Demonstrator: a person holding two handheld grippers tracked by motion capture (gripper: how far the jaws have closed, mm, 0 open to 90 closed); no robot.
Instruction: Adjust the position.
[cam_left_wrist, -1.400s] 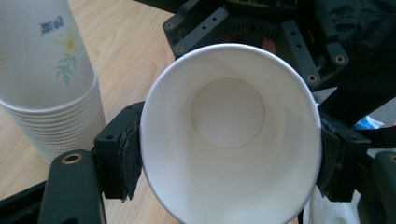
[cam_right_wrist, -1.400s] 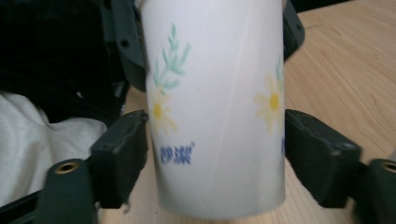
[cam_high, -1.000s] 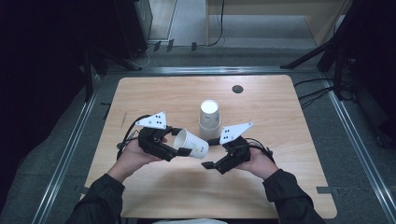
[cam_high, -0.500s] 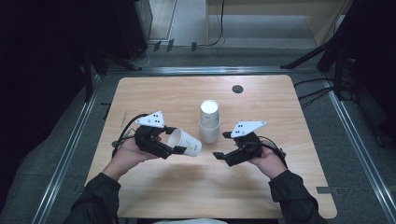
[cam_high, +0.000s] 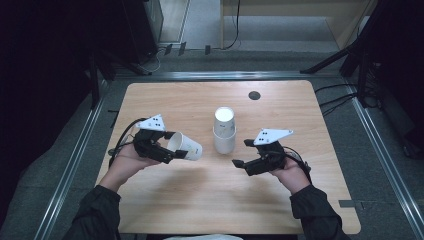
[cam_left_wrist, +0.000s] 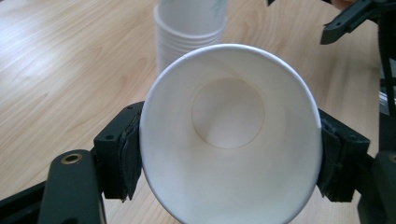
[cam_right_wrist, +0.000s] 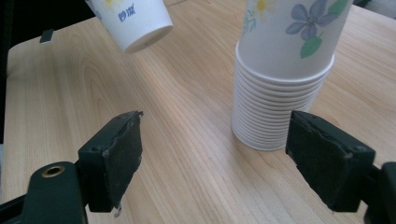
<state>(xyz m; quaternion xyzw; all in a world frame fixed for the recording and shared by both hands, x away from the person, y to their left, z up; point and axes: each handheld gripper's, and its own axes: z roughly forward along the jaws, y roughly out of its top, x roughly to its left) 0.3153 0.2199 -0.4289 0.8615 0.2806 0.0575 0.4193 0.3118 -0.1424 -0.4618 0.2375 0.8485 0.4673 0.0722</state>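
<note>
My left gripper (cam_high: 172, 149) is shut on a white paper cup (cam_high: 185, 146), held on its side above the table with its base toward the stack. In the left gripper view the cup's (cam_left_wrist: 231, 135) rim is squeezed into an oval between the two pads. A stack of upside-down flowered paper cups (cam_high: 224, 131) stands at mid-table, right of the held cup. My right gripper (cam_high: 242, 153) hangs open and empty to the right of the stack, low over the wood. In the right gripper view the stack (cam_right_wrist: 285, 79) rises behind the right-hand jaw, and the held cup (cam_right_wrist: 133, 21) shows at top left.
The wooden table (cam_high: 200, 200) has a dark round grommet (cam_high: 254, 95) at the back right. Metal rails (cam_high: 75, 160) run along both sides, with dark floor and cables beyond. Bare wood lies in front of the stack and along the near edge.
Both hands have drawn apart: the left gripper carried the cup left, away from the stack, and the right gripper moved right. The stack has stayed put.
</note>
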